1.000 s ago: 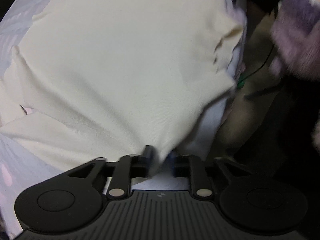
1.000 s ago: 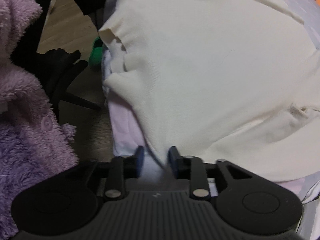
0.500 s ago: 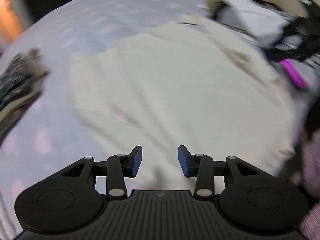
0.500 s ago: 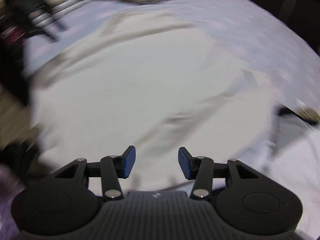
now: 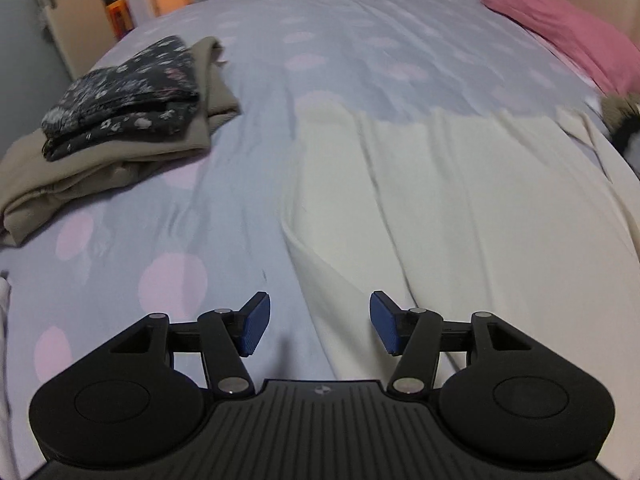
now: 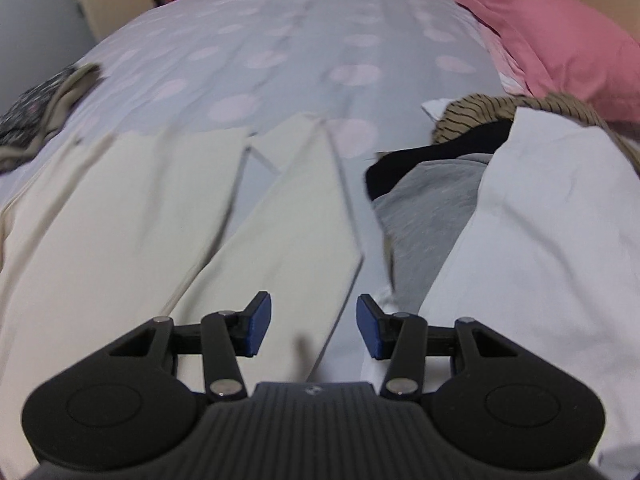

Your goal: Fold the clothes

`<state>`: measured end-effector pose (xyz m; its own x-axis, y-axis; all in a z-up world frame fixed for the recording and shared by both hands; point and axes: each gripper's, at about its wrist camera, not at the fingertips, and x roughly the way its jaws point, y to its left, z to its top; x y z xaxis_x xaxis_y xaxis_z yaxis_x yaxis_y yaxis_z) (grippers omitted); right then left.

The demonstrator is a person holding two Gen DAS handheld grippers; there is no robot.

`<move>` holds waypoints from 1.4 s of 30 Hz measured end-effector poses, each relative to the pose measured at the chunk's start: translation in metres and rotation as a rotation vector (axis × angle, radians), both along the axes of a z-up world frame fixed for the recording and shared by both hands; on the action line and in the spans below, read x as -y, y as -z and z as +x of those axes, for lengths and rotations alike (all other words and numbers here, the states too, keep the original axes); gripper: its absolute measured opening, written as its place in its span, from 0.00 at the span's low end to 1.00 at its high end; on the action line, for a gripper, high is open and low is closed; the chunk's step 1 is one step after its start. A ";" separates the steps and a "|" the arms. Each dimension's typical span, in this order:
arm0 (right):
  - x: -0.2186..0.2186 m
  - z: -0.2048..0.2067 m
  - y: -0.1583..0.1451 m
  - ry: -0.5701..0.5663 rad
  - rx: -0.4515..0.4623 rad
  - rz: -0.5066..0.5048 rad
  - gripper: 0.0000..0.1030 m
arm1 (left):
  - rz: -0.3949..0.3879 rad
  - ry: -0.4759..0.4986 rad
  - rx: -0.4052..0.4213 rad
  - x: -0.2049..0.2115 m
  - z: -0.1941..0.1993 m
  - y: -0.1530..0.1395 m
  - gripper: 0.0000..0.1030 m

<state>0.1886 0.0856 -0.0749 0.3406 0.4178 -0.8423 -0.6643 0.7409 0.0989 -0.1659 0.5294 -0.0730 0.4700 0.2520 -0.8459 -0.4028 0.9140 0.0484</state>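
Both grippers have let go since a second ago, when each was pinched on the hem of the cream garment at the bed's edge. The garment is now spread out on the bed, and both cameras look across the mattress instead of down at the floor.

Left gripper [image 5: 316, 326] has its jaws wide apart with nothing between them, hanging over the left edge of the cream garment [image 5: 460, 200], which lies flat with a few long wrinkles on the polka-dot sheet [image 5: 340, 52]. Off to the left sits a folded stack: a dark floral piece [image 5: 124, 96] on top of a beige one [image 5: 60, 184].

Right gripper [image 6: 314, 326] is spread open too, empty, just above the garment's sleeve [image 6: 296, 216], which lies out at an angle beside the body. To the right is a pile of unfolded stuff: a white piece [image 6: 540, 220], a grey one [image 6: 432, 200], something black [image 6: 460, 136], and what I think is a striped knit [image 6: 472, 110], it's a bit blurry. A pink pillow [image 6: 552, 36] sits at the far right.
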 end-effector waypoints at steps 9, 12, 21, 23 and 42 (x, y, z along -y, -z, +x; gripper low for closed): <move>-0.035 0.059 0.029 0.081 -0.029 0.037 0.58 | -0.073 -0.097 0.030 -0.034 0.049 0.033 0.51; -0.046 0.063 0.040 0.088 -0.081 0.038 0.55 | -0.102 -0.147 0.033 -0.035 0.057 0.041 0.34; -0.049 0.039 0.014 0.031 0.029 -0.020 0.08 | -0.017 -0.227 0.014 -0.032 0.043 0.006 0.03; -0.041 0.031 -0.005 0.026 0.074 -0.028 0.08 | 0.019 -0.242 0.003 -0.033 0.029 -0.011 0.03; 0.131 -0.033 -0.086 0.301 0.225 -0.020 0.09 | 0.151 -0.433 -0.159 -0.047 -0.106 -0.054 0.03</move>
